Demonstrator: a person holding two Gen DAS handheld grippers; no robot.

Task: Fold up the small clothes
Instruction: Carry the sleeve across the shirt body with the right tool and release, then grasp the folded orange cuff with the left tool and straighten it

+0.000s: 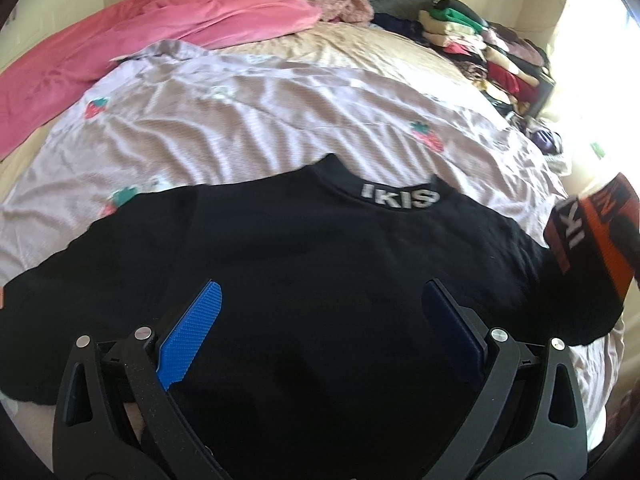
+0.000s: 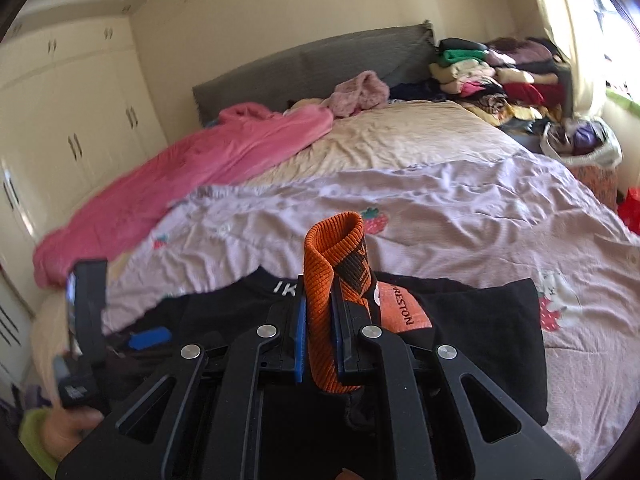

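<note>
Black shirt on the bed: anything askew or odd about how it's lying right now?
Yes. The black shirt lies flat on the strawberry-print sheet, but its orange-and-black sleeve cuff is pulled up off the bed, pinched upright in the right gripper. The left gripper is open above the body, holding nothing.

shirt (image 1: 304, 264) on bedsheet (image 1: 248, 128), blanket (image 1: 120, 40) behind

The black top's (image 1: 304, 264) hem runs under the left tool (image 1: 320, 312) and off the bottom edge. The orange cuff (image 2: 320, 320) hides its collar lettering. The far clothes stack (image 2: 500, 76) blurs together.
</note>
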